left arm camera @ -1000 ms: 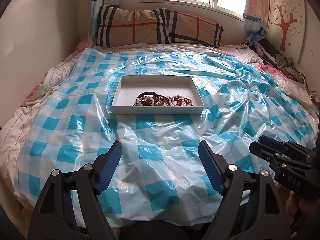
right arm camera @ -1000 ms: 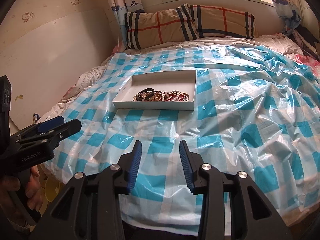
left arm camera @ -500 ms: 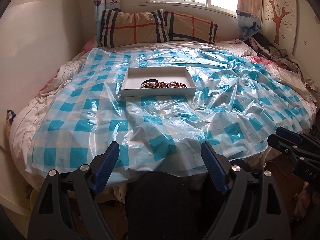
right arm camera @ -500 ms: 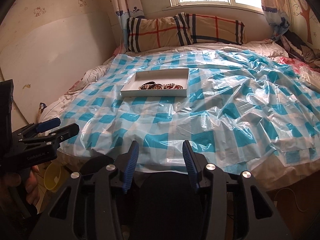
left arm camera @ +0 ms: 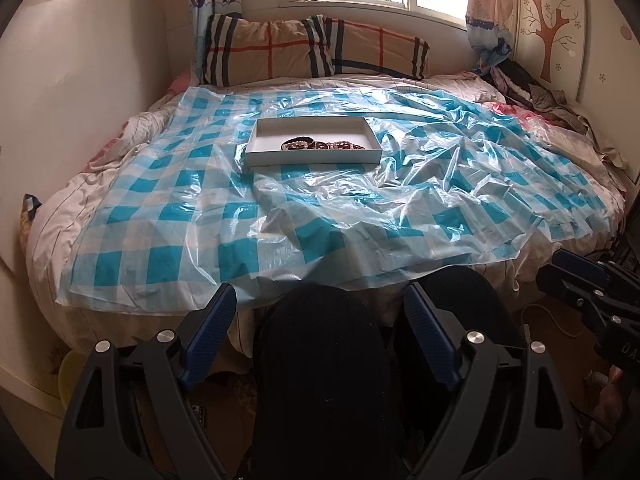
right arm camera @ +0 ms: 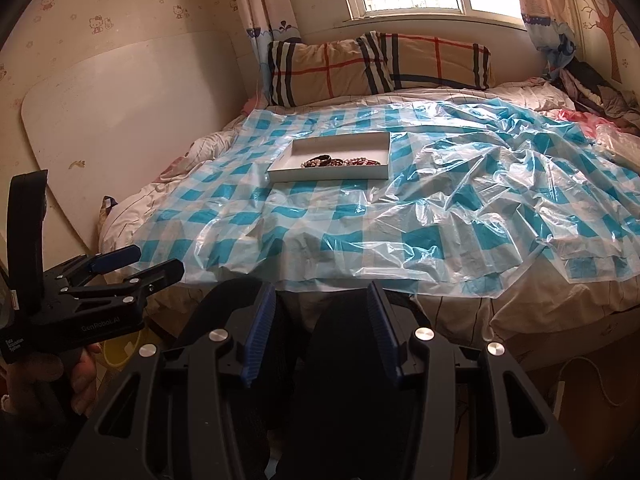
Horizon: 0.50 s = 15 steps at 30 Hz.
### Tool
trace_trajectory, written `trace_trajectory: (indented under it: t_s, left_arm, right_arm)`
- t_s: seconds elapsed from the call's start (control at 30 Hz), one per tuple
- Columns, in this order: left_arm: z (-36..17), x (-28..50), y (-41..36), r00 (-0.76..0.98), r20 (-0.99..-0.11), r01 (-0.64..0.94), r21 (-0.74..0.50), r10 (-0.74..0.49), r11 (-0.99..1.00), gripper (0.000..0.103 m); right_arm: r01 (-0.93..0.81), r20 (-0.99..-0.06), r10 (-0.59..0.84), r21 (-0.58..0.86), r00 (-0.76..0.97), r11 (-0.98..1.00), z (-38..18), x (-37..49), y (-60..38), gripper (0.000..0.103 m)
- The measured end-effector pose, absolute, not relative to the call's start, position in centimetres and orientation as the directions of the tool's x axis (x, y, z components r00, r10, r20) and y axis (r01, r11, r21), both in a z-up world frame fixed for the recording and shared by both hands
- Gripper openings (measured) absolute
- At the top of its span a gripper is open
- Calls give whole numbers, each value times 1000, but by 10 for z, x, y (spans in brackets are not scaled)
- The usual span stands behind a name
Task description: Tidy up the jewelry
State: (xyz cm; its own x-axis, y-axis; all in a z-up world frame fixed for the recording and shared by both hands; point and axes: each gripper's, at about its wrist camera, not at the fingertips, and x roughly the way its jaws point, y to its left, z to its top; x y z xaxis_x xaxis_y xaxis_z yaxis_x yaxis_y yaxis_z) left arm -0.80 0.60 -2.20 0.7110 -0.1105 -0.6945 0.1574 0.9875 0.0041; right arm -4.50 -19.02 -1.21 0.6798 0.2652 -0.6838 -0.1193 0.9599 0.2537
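Bracelets (left arm camera: 320, 145) lie gathered in the white tray (left arm camera: 256, 136) mid-bed, seemingly done; both grippers (left arm camera: 318, 332) (right arm camera: 318, 336) gape empty off the foot edge

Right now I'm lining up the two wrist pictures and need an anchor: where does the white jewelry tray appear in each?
Left wrist view: white tray sits above centre, squarely ahead on the checked plastic sheet.
Right wrist view: white tray sits above and just left of centre, seen at an angle.
Shared landmark: the plaid pillow under the window, behind the tray.
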Motion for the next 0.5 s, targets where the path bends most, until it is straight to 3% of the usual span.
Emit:
trace_trajectory:
  t_s: [0.5]
  left_arm:
    - [-22, -21, 3, 724, -683, 141, 4, -100, 990, 86]
  right_arm:
    - [-129, -685, 272, 253, 676, 959, -16, -55, -184, 52]
